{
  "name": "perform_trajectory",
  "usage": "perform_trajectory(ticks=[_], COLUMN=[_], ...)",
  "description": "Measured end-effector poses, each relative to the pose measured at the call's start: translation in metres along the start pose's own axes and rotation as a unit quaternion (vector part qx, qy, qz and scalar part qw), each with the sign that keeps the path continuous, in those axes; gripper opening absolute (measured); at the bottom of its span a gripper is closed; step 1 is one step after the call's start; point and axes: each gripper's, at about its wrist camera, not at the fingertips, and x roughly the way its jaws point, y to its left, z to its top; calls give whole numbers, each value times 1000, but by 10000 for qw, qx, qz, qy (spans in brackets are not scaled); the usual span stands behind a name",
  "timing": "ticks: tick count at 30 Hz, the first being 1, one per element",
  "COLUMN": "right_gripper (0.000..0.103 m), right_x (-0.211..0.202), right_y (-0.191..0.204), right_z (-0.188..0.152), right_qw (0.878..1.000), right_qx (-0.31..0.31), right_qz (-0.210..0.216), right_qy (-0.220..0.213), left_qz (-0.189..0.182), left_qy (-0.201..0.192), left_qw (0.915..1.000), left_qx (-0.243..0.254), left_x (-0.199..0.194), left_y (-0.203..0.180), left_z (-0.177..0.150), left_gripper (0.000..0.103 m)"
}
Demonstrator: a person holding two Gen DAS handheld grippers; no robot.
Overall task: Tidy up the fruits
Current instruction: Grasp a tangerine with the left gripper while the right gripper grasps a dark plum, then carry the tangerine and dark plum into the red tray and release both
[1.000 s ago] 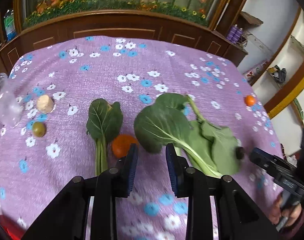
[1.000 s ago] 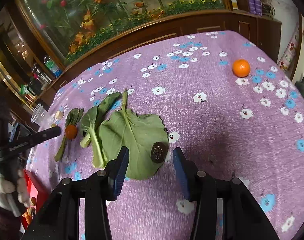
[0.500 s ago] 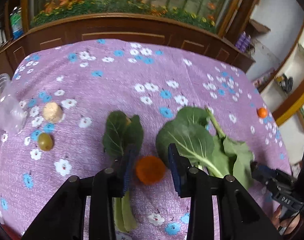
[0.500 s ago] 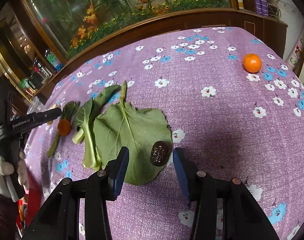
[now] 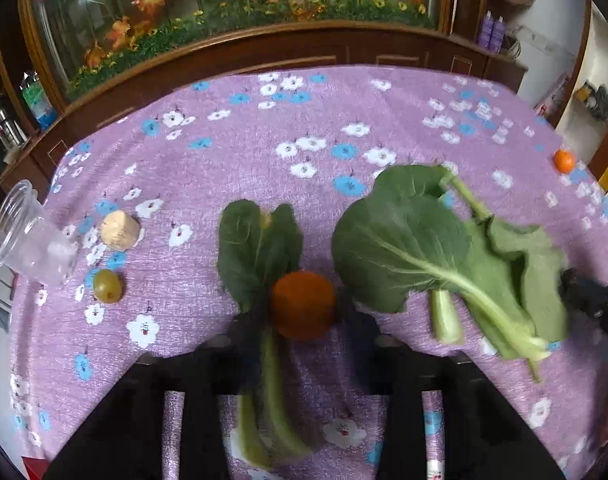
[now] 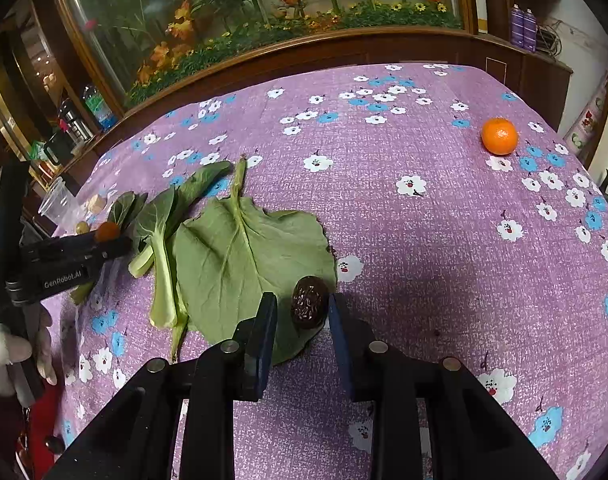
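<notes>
My left gripper (image 5: pixel 304 312) has its jaws on both sides of a small orange fruit (image 5: pixel 303 305) that sits on a small green leaf (image 5: pixel 259 252); the view is blurred, so contact is unclear. It also shows in the right wrist view (image 6: pixel 107 231). My right gripper (image 6: pixel 300 312) is open around a dark wrinkled fruit (image 6: pixel 309 306) lying on the edge of a big green leaf (image 6: pixel 243 256). A second orange (image 6: pixel 499 136) sits far right. A green grape (image 5: pixel 107 286) and a beige lump (image 5: pixel 117 230) lie at the left.
A clear plastic cup (image 5: pixel 27 236) lies on its side at the table's left edge. Leafy greens (image 5: pixel 444 248) cover the middle of the purple flowered cloth (image 6: pixel 424 220). A wooden cabinet with a plant display stands behind the table.
My left gripper has moved forward and now has the small orange fruit between its jaws. My right gripper has closed in toward the dark fruit, which now sits between its fingers.
</notes>
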Motion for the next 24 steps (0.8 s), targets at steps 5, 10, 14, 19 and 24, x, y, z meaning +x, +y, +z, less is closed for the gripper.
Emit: perform_trajectory(ticks=[5, 10, 14, 19, 24], right_gripper=[19, 19, 19, 19, 19], right_x=[-9, -35, -65, -100, -136], right_y=[-8, -14, -6, 6, 30], right_z=[-6, -15, -25, -42, -61], right_qw=[9994, 9976, 9970, 9931, 9880], right_qx=[248, 495, 489, 585, 585], right_qz=[233, 474, 578, 991, 1398], right_qy=[25, -61, -183, -241, -296], left_qz=[-266, -543, -767, -996, -1119], left_qy=[-141, -318, -506, -765, -984], left_qw=[9994, 9976, 9948, 9896, 9832], left_qx=[-160, -289, -440, -696, -1053], left_x=[-20, -56, -98, -154, -204], left_y=[-2, -4, 0, 14, 39], left_z=[-6, -21, -42, -75, -118], left_gripper=[30, 30, 30, 30, 30])
